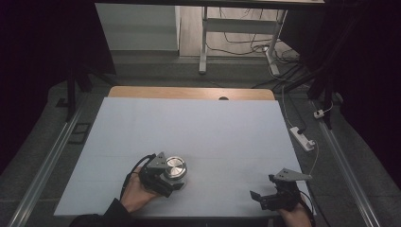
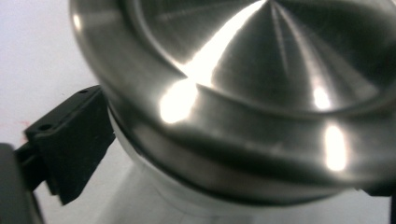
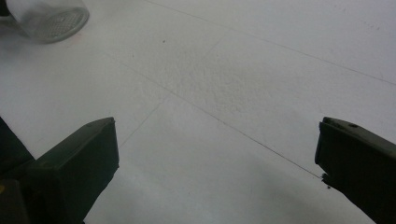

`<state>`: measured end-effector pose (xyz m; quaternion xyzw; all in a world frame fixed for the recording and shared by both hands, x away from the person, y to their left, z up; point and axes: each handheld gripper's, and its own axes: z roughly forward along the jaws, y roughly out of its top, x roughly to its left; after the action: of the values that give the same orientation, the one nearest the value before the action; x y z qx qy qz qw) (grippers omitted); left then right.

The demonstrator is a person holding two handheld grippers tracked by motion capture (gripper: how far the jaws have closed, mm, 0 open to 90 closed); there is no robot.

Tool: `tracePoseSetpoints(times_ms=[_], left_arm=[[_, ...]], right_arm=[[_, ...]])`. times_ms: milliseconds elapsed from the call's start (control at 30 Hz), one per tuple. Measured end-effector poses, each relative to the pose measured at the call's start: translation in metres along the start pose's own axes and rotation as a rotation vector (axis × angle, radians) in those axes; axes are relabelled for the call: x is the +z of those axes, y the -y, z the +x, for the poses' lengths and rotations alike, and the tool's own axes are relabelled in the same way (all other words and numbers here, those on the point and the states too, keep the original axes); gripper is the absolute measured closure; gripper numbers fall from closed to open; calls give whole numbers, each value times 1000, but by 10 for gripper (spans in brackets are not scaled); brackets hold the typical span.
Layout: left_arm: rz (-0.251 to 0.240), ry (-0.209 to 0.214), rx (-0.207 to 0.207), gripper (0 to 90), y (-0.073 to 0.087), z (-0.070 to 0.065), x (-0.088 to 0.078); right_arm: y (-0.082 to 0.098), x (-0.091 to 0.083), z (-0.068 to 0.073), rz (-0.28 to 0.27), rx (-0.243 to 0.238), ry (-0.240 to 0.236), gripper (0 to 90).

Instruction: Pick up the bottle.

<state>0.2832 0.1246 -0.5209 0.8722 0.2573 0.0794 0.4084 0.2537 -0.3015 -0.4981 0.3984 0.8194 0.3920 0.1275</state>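
One jar (image 1: 175, 169) stands on the pale sheet (image 1: 198, 137) that covers the table, at the near left of it, and it carries one brushed metal lid (image 1: 175, 166) on a clear glass body. The left gripper (image 1: 166, 179) is at the jar from the near side, held in one hand (image 1: 136, 193) that comes in from the near edge. In the left gripper view the lid (image 2: 261, 93) sits between the two black jaws, the left one close beside the glass just under the lid's rim; whether the pads press on the jar cannot be told from there, so the grip is uncertain. There are two grippers in all. The second, the right gripper (image 1: 261, 196), rests at the near right of the sheet, well apart from the jar, and its jaws stand wide and released with nothing between them; the right gripper view looks along them across bare sheet (image 3: 243, 93), with the glass base of the jar (image 3: 49, 16) at its far left corner. Beyond the far edge of the sheet one strip of wooden tabletop (image 1: 189, 92) shows. On the floor at the right lies one white power strip (image 1: 302, 138).
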Motion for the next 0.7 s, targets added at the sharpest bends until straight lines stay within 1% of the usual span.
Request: tracePoseSetpoints(times_ms=[33,67,133,200,233,367,467,500,633,700], left_arm=[[-1,-6,6,42,0,0,0],[0,-5,17,60,-1,0,-1],[-9,-1,24,80,-1,-1,-1],[-19,8,44,130,-1,-2,-2],[-20,-3,52,149,-1,-4,-3],[-19,-3,52,155,-1,-4,-3],[-9,-4,57,156,-2,-4,-3],[-14,-5,52,156,-2,-4,-3],[-9,-15,41,158,-4,-5,-3],[-2,-33,52,158,-6,-6,-3]], right_arm=[[0,0,0,0,0,0,0],[0,0,0,0,0,-1,0],[0,0,0,0,-1,-1,0],[0,0,0,1,-1,-1,0],[0,0,0,1,-1,-1,0],[0,0,0,2,-3,-1,0],[0,0,0,2,-4,-1,0],[0,0,0,2,-4,-1,0],[0,0,1,2,-9,1,0],[0,0,1,2,-11,1,0]])
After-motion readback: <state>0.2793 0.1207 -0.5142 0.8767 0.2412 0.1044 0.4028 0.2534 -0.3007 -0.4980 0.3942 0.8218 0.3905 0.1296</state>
